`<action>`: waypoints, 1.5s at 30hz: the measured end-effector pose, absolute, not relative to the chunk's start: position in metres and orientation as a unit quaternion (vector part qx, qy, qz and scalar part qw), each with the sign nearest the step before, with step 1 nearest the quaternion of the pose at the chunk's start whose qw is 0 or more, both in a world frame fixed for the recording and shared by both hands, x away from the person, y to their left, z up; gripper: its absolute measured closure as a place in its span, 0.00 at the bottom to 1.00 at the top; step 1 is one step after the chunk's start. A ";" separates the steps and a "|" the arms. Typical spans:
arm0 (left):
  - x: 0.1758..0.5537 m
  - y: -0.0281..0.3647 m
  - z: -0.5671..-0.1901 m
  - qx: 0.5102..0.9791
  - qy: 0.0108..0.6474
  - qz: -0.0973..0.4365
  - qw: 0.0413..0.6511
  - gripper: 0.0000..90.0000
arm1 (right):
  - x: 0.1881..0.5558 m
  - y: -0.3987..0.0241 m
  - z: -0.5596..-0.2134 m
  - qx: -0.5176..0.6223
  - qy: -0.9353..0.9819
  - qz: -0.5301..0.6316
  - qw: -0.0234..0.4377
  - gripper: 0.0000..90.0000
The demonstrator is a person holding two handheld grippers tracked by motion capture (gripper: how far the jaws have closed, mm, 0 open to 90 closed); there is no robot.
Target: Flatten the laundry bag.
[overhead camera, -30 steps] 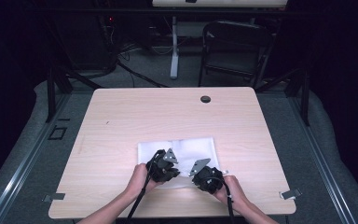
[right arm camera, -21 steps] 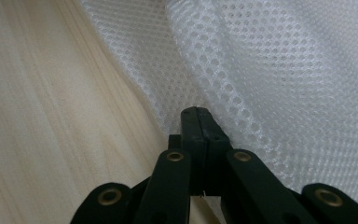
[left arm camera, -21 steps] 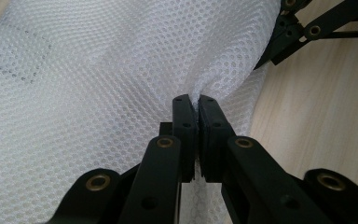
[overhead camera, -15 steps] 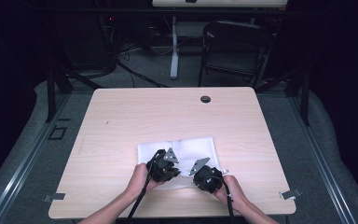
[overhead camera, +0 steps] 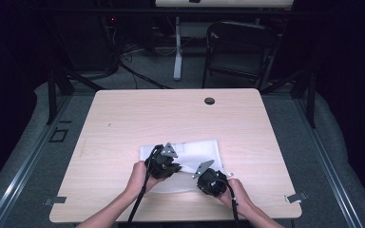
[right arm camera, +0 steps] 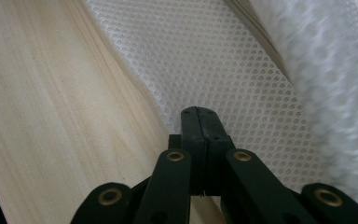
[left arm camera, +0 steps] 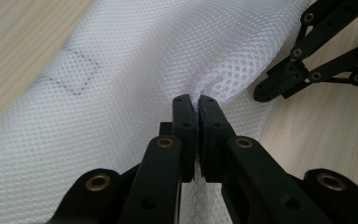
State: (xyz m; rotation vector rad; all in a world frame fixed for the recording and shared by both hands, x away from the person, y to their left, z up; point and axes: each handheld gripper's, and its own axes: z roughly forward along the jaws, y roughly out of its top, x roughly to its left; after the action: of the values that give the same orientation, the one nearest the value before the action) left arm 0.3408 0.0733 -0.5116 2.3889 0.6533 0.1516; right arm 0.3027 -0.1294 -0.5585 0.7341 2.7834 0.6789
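At the table's near edge, both grippers' fingers (left arm camera: 186,116) clamped, seemingly each pinching the white mesh cloth (left arm camera: 121,70).

Black left gripper (overhead camera: 163,164), right gripper (overhead camera: 211,179): brass rivets, grey plates, trailing black cables.

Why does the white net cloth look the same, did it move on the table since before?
No. In the high view the white net cloth lies at the same spot below the dark hole in the table.

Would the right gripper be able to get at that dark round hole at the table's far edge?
Probably, but not freely: the way to the hole is bare, yet the right gripper is shut on the mesh cloth.
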 end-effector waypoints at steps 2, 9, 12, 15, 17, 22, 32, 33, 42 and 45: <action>0.342 0.074 -0.510 0.910 0.250 0.059 0.325 0.97 | 0.303 -0.130 -0.558 0.247 0.937 0.229 0.091 1.00; 0.347 0.074 -0.501 0.905 0.261 0.065 0.330 0.97 | 0.302 -0.130 -0.558 0.247 0.939 0.226 0.085 1.00; 0.348 0.074 -0.498 0.906 0.260 0.070 0.327 0.97 | 0.301 -0.130 -0.558 0.246 0.939 0.224 0.084 1.00; 0.349 0.074 -0.495 0.907 0.258 0.071 0.324 0.97 | 0.301 -0.130 -0.557 0.247 0.940 0.222 0.082 1.00; 0.350 0.073 -0.493 0.907 0.260 0.072 0.324 0.97 | 0.301 -0.130 -0.557 0.245 0.940 0.222 0.079 1.00; 0.353 0.072 -0.488 0.906 0.261 0.078 0.324 0.97 | 0.300 -0.130 -0.557 0.246 0.941 0.222 0.073 1.00; 0.361 0.072 -0.475 0.906 0.261 0.095 0.318 0.97 | 0.298 -0.130 -0.557 0.248 0.941 0.223 0.063 1.00; 0.362 0.072 -0.474 0.908 0.260 0.094 0.316 0.97 | 0.298 -0.130 -0.557 0.248 0.941 0.222 0.061 1.00; 0.368 0.072 -0.464 0.906 0.259 0.104 0.318 0.97 | 0.295 -0.130 -0.556 0.248 0.943 0.217 0.053 1.00; 0.370 0.071 -0.461 0.906 0.260 0.107 0.318 0.97 | 0.295 -0.130 -0.556 0.247 0.943 0.215 0.050 1.00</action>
State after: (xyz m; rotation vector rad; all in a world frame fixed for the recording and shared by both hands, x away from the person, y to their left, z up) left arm 0.3698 0.0715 -0.4607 2.3833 0.6835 0.2816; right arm 0.2950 -0.1297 -0.5555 0.7535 2.8738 0.6549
